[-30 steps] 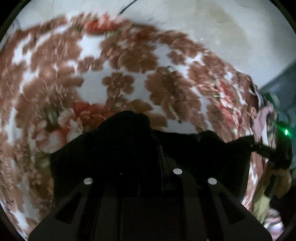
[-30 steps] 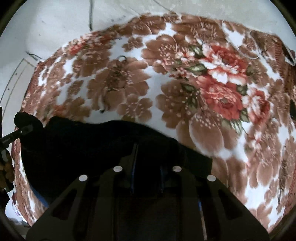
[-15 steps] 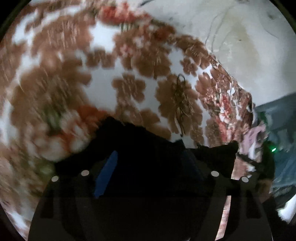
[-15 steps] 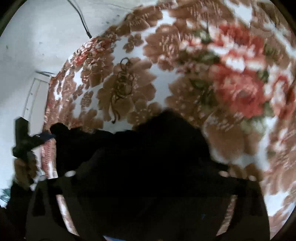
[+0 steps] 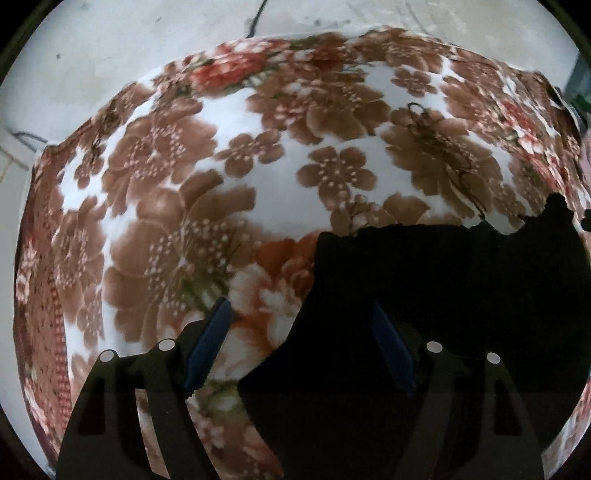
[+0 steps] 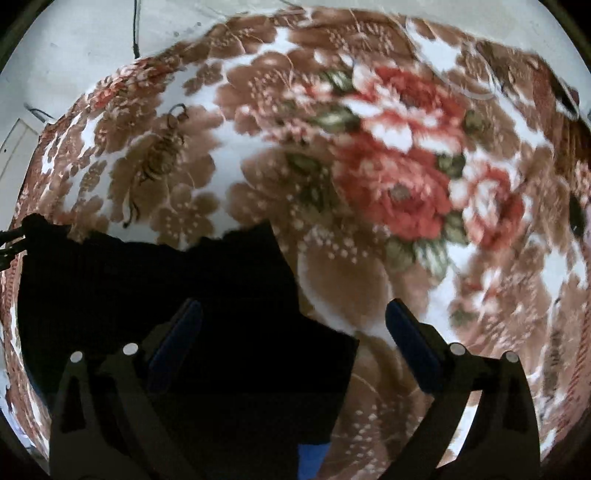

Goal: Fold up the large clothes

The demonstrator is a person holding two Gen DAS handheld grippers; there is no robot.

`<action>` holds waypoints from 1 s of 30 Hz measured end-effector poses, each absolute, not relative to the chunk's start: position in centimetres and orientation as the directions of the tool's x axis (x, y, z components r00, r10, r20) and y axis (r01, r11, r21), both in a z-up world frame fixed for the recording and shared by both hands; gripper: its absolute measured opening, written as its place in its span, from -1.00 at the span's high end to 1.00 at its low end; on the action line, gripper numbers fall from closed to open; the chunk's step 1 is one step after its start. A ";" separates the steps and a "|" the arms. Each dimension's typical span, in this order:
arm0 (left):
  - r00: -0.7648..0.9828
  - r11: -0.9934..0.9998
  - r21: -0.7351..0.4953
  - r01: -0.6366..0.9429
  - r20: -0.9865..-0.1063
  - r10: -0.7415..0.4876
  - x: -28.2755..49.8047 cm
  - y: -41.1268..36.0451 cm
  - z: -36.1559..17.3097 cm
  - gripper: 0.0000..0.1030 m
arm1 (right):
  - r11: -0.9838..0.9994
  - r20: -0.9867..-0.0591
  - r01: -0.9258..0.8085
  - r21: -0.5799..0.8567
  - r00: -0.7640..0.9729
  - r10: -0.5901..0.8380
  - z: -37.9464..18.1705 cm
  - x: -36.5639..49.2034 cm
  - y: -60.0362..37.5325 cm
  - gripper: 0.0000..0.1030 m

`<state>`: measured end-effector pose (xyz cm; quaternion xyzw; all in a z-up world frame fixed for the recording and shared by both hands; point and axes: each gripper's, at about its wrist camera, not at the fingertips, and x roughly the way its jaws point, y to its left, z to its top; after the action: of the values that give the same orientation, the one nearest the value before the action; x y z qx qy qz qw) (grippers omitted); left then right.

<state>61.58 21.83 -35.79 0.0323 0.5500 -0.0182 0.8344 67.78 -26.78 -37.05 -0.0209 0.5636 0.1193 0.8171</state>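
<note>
The black garment [image 5: 443,314] lies flat on a flowered blanket [image 5: 184,221]. It is so dark that no weave, seam or fastening can be made out. Its far edge runs roughly level and is slightly ragged in outline, with a small raised corner at one end. In the left wrist view the garment fills the lower right of the picture; in the right wrist view it [image 6: 166,295] fills the lower left. A small patch of blue [image 6: 312,461] shows at its near edge in the right wrist view; what it belongs to cannot be told.

The left hand-held gripper [image 5: 301,343] points steeply down, and its jaws have just been opening. They stand apart. One blue pad [image 5: 208,343] is over the bare blanket, the other [image 5: 391,354] over the garment, and the cloth edge lies between them. Neither pad presses on the cloth.

The right hand-held gripper [image 6: 295,354] also points steeply down, and its jaws too have just been opening. They stand wide apart. One pad [image 6: 177,343] is over the garment, the other [image 6: 412,347] over the blanket. The garment's edge lies between them, unclamped.

The blanket is white with large brown blossoms and clusters of red roses with green leaves. It covers nearly the whole field of both views. Beyond its far edge is a pale, scuffed floor [image 5: 110,44], with a thin dark cable [image 6: 136,26] running across it.
</note>
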 end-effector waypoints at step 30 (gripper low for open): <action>0.277 0.981 -0.183 -0.056 -0.947 -0.161 58.7 25.6 -38.1 0.75 | 0.852 -0.882 -0.503 -0.149 0.457 0.116 -38.6 68.6 -21.0 0.77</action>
<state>58.72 25.61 -38.09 -0.0905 0.6005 -0.0329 0.7938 68.59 -21.01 -38.57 -0.1989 0.4865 0.1862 0.8301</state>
